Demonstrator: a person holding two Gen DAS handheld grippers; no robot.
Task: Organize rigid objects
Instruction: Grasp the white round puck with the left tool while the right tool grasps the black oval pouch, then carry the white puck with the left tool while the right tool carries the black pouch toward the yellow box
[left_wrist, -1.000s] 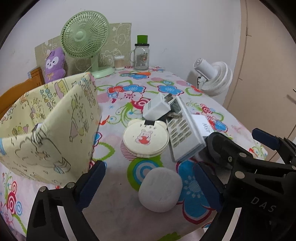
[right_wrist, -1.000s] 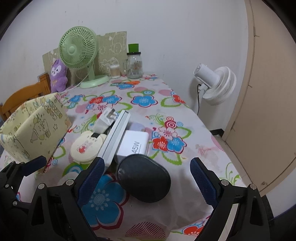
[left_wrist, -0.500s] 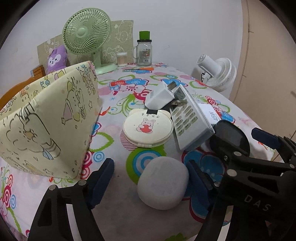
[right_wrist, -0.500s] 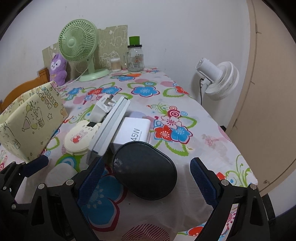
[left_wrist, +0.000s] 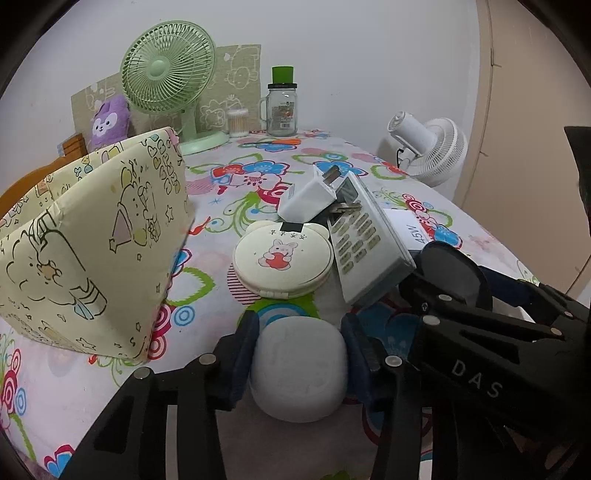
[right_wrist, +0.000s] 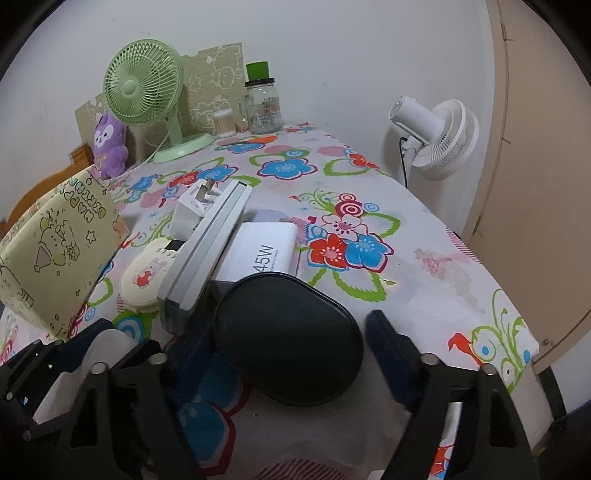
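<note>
A white rounded case (left_wrist: 299, 373) lies on the flowered tablecloth near the front edge. My left gripper (left_wrist: 299, 325) straddles it, jaws closing, both blue pads touching its sides. A black oval case (right_wrist: 288, 339) lies to its right, leaning against a white 45W charger (right_wrist: 258, 254). My right gripper (right_wrist: 286, 328) has the black case between its closing jaws; a small gap shows at the right pad (right_wrist: 384, 343). Behind these sit a cream round compact (left_wrist: 282, 258), a grey keypad device (left_wrist: 365, 251) and a white plug adapter (left_wrist: 314, 199).
A yellow patterned fabric box (left_wrist: 92, 251) stands open at the left. At the table's far end are a green fan (left_wrist: 168, 70), a glass jar (left_wrist: 282, 107), a swab pot and a purple plush (left_wrist: 109, 123). A white fan (right_wrist: 439, 136) stands beyond the right edge.
The left jaws came in from wide apart until they met the white case. The right jaws narrowed around the black case, and that gripper sank slightly toward it.
</note>
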